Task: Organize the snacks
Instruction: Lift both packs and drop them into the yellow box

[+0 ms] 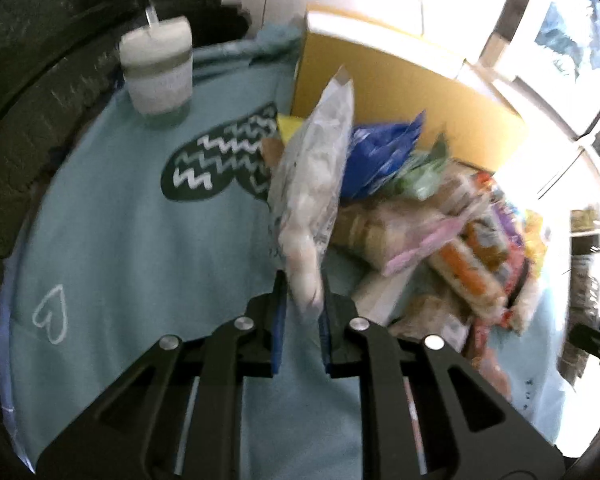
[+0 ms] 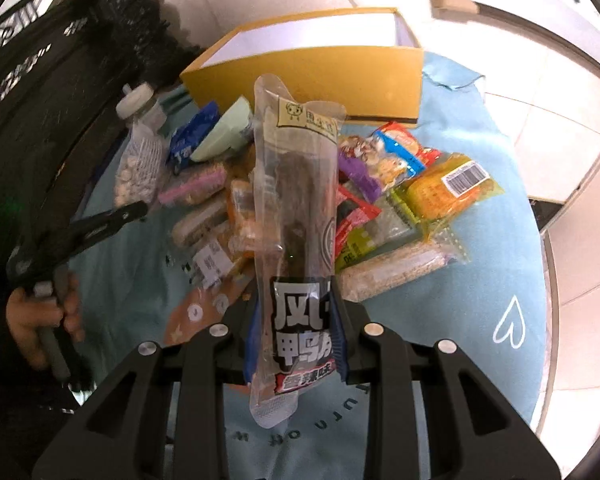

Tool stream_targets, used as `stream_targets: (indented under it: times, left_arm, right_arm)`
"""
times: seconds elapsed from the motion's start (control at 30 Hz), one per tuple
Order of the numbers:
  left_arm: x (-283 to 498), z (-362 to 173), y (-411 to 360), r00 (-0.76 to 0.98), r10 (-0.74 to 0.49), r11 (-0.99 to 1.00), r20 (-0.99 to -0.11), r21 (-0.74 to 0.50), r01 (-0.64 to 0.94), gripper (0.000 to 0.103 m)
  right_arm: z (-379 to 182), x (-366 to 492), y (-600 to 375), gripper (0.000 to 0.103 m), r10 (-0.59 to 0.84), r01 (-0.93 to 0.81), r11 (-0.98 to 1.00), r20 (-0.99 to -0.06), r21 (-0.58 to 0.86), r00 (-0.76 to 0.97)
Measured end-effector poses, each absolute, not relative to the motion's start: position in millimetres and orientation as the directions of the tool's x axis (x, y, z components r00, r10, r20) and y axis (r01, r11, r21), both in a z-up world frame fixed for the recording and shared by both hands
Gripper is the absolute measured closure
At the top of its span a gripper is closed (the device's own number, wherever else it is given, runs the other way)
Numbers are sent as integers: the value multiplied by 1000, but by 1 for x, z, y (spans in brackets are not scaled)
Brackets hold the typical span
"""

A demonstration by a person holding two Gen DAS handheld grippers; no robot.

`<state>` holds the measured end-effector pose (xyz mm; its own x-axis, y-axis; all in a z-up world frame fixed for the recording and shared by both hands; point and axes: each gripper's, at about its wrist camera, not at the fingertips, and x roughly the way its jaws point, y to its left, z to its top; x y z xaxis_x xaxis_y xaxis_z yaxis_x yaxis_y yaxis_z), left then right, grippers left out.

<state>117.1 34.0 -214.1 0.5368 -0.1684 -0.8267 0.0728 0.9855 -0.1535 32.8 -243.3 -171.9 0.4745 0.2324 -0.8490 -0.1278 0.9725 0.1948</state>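
My left gripper (image 1: 302, 300) is shut on a clear bag of pale round snacks (image 1: 314, 184), held upright above the light blue cloth (image 1: 140, 240). The same bag shows in the right wrist view (image 2: 138, 168). My right gripper (image 2: 296, 332) is shut on a long clear packet of dark meat with black Chinese lettering (image 2: 296, 220), held upright over the snack pile (image 2: 400, 184). The open yellow cardboard box (image 2: 320, 76) stands behind the pile; it also shows in the left wrist view (image 1: 400, 92).
A white lidded jar (image 1: 158, 72) stands on the cloth at the far left. Blue, green, pink, orange and red packets (image 1: 440, 220) lie heaped beside the box. A dark wall (image 1: 40, 60) runs along the left. Tiled floor (image 2: 540, 100) lies past the cloth.
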Motion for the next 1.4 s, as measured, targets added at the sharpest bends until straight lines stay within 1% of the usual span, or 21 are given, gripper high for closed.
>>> stream_targets:
  times: [0.03,0.07,0.1,0.13,0.17,0.2,0.27,0.3,0.33,0.43,0.57,0.7,0.9,1.03,1.27,1.4]
  left_arm:
    - [119,-214,35,551,-154,987,-820,-148,56,62]
    - [121,-214,35,565,-140,989,-813,-144,38,43]
    - [123,-211,36,589,-122,990,-799,-140,15,21]
    - [125,-209,36,609,-116,990,-785,-141,8,20]
    - [129,-208,34,615,-116,990,-780,-140,10,20]
    - [135,-208,31,611,-110,991,-784,-131,11,22]
    - [143,-210,27,597,-126,991,-792,-131,35,53]
    - [148,-212,23,582,-125,992,-804,-115,53,72]
    - [149,-214,21,582,-101,995,-807,-89,49,75]
    - [147,-212,22,582,-116,992,-805,-117,36,81]
    - [132,-209,26,575,-164,984,-802,-175,38,82]
    - [111,-201,25,581,-167,984,-796,-168,53,82]
    - [83,-170,21,631,-190,981,-752,-160,106,82]
    - [72,-138,9,668,-232,973,-707,-163,165,82]
    - [92,-77,-28,694,-341,939,-634,-194,284,82]
    - [126,-46,-51,708,-371,927,-601,-195,321,82]
  right_arm:
    - [-172,34,-244,74,235,-140,971,-851,191,469]
    - [-170,36,-245,74,244,-157,969,-852,192,463]
    - [-169,36,-245,73,248,-170,967,-852,190,461]
    - [-168,37,-245,73,250,-182,966,-852,185,459]
    - [-168,38,-246,73,253,-194,964,-854,182,455]
    - [-169,38,-246,73,256,-205,962,-857,181,447]
    - [-171,38,-246,73,254,-224,960,-863,169,436]
    - [-171,39,-247,73,253,-231,959,-865,165,433]
    - [-171,40,-249,73,253,-233,959,-865,163,433]
    - [-167,41,-254,73,250,-235,959,-864,158,438]
    - [-158,43,-259,73,253,-253,956,-851,147,461]
    - [-155,46,-257,73,269,-274,950,-843,151,467]
    - [-150,48,-251,73,287,-298,942,-834,156,471]
    - [-134,50,-249,73,307,-309,937,-813,165,495]
    - [-81,79,-252,73,350,-317,928,-750,195,562]
    - [-54,114,-264,73,351,-280,934,-718,222,602]
